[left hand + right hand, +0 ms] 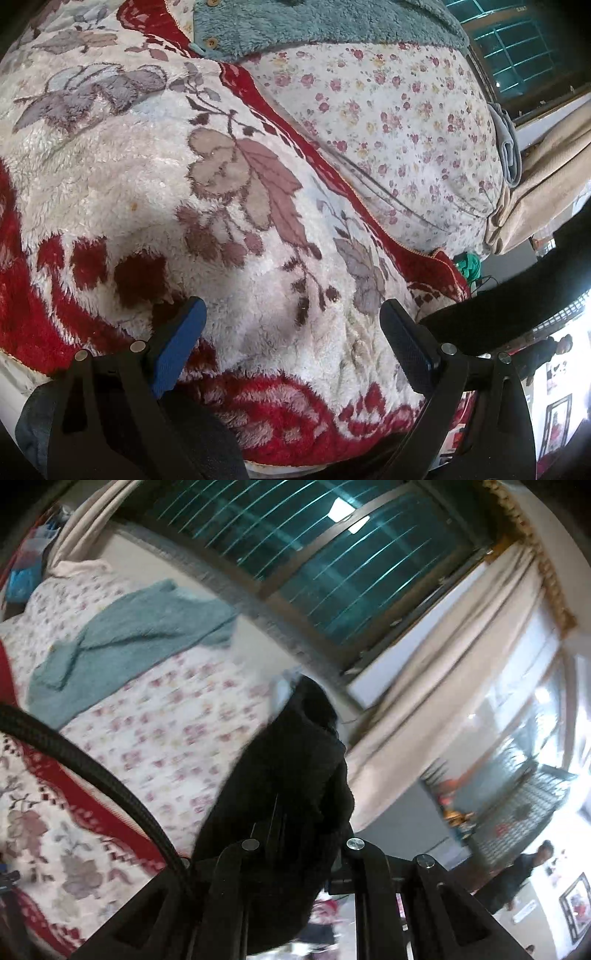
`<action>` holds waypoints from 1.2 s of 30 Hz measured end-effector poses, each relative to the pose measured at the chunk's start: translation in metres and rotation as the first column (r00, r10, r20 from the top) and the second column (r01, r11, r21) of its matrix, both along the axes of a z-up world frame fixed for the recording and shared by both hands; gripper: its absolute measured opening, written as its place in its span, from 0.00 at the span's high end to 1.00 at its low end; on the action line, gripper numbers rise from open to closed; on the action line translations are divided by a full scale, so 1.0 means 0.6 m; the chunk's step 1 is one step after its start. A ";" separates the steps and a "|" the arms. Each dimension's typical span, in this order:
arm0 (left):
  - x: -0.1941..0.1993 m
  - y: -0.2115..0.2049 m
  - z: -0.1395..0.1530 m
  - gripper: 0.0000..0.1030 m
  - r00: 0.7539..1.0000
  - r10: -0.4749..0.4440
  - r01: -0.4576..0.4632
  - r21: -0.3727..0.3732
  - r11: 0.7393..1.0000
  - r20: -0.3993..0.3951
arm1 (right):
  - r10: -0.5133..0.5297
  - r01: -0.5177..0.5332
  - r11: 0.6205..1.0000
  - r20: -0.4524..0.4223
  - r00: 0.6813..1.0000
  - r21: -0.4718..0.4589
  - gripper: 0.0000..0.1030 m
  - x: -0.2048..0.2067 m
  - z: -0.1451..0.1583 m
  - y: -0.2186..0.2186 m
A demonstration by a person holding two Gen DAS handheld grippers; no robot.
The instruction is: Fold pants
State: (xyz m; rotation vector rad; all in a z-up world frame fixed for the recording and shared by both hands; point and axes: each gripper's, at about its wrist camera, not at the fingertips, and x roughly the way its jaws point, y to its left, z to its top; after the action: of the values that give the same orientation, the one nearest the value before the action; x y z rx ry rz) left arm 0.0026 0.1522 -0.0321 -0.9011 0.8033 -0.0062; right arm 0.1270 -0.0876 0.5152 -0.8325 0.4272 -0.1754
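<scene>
Two tools differ: the right tool (299,843) clamps the black pants (291,775), lifted above the bed (388,110); the left tool (291,332) gapes wide, empty. Judged best: shake the pants straight, then spread them flat on the blanket (129,177).

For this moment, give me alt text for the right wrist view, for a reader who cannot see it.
The right gripper is shut on bunched black pants, held up above a bed with a floral sheet. A teal fleece garment lies on the sheet; a barred window and cream curtain are behind.
</scene>
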 end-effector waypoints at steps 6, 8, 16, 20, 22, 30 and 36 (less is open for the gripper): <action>0.003 0.000 0.001 0.07 1.000 0.001 -0.001 0.001 1.000 -0.002 | -0.024 0.024 1.000 0.012 1.000 -0.017 0.88 -0.012 -0.008 -0.019; 0.003 -0.001 0.001 0.07 1.000 0.004 -0.004 -0.002 1.000 -0.002 | -0.024 0.024 1.000 -0.009 1.000 0.004 0.88 -0.004 -0.026 -0.027; -0.023 0.016 0.007 0.07 0.998 0.060 -0.060 -0.026 0.998 0.021 | 0.094 -0.084 0.991 -0.097 0.991 0.108 0.88 0.023 -0.093 0.044; -0.090 0.036 0.015 0.07 0.978 0.202 -0.201 -0.016 0.979 0.047 | 0.201 -0.176 0.972 -0.159 0.967 0.156 0.88 0.038 -0.161 0.149; -0.126 0.044 0.012 0.07 0.966 0.254 -0.253 -0.026 0.967 0.049 | 0.257 -0.227 0.961 -0.202 0.945 0.157 0.88 0.043 -0.203 0.212; -0.145 0.053 0.009 0.07 0.968 0.241 -0.240 -0.026 0.970 0.064 | 0.455 -0.449 0.886 -0.388 0.802 0.112 0.88 0.025 -0.393 0.484; -0.155 0.073 0.000 0.07 0.967 0.246 -0.243 -0.051 0.969 0.071 | 0.514 -0.522 0.843 -0.479 0.711 0.130 0.88 0.011 -0.513 0.609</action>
State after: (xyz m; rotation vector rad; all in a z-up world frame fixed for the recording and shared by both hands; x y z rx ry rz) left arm -0.0903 0.1961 -0.0322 -1.0288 0.6178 0.1584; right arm 0.1337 0.2781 0.2073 -0.9833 0.6582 0.5856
